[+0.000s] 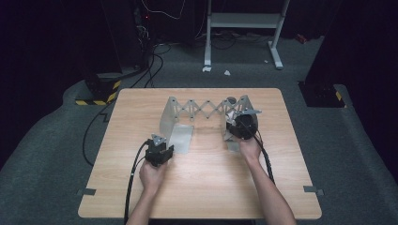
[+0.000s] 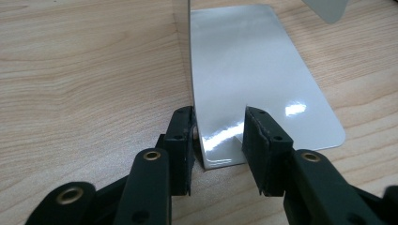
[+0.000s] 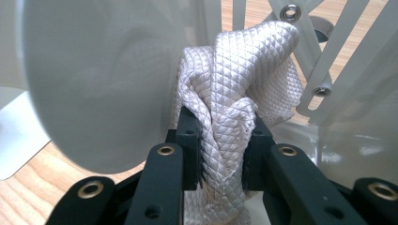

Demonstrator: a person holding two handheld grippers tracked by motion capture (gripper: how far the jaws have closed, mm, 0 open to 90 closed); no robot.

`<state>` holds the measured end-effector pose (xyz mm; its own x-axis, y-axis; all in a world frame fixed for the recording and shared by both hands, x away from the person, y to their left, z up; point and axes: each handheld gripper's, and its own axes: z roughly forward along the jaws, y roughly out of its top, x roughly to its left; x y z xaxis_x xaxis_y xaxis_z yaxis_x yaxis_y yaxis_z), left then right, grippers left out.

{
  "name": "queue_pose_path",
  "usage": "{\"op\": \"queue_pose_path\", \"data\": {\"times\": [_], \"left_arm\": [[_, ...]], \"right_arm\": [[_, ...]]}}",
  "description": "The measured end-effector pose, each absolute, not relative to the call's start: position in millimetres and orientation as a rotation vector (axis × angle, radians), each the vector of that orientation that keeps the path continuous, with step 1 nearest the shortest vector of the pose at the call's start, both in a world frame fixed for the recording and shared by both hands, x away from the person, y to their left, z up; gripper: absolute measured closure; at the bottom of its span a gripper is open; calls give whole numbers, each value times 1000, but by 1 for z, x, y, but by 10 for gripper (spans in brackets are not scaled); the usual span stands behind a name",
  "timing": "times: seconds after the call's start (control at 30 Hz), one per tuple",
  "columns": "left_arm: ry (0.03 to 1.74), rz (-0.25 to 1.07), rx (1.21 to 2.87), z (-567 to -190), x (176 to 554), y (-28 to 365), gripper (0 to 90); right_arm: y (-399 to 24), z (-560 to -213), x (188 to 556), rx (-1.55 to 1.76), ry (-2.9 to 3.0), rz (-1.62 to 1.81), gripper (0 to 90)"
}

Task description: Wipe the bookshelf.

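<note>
Right now I have the right gripper [image 3: 220, 140] clamped on a bunched white quilted cloth [image 3: 239, 89]; its fingers [image 3: 187, 140] press the fabric from both sides, and the cloth rises out of them in a twisted fold. Just beside the cloth, on the left in the right gripper view, sits a pale round plate [image 3: 94, 84], blurred, and I cannot tell whether the cloth touches it. Behind the cloth I see the riveted white slats of the folding rack [image 3: 324, 61].

From the high view, that rack [image 1: 206, 110] stands toward the far side of the wooden surface [image 1: 202, 187], its scissor lattice stretched between two metal end panels. My right gripper [image 1: 241, 125] is at the right end panel.

My left gripper [image 2: 220, 136] is at the near corner of the left end panel [image 2: 248, 70], where the upright sheet meets its flat foot. Its fingers [image 2: 183, 136] stand apart astride that corner: the left one lies against the upright sheet, the right one hovers over the foot, pressing nothing.
</note>
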<state>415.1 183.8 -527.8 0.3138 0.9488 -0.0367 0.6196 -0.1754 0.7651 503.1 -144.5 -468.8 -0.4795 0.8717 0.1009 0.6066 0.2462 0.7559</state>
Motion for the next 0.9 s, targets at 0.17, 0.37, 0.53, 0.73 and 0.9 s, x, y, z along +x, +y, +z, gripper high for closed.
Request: {"op": "queue_pose_path", "data": {"times": [0.17, 0.37, 0.53, 0.73, 0.9], "left_arm": [[1390, 605, 1889, -528, 415, 184, 633], [1390, 606, 1890, -528, 415, 184, 633], [1389, 606, 1890, -528, 415, 184, 633], [1390, 605, 1890, -528, 415, 184, 633], [1390, 605, 1889, -528, 415, 184, 633]], "right_arm": [[-143, -473, 504, 1357, 2222, 1050, 748], [-140, -489, 511, 1390, 2272, 985, 752], [-138, -489, 511, 1392, 2285, 977, 755], [-141, -477, 505, 1380, 2295, 1019, 755], [-145, -467, 500, 1364, 2287, 1058, 754]]}}
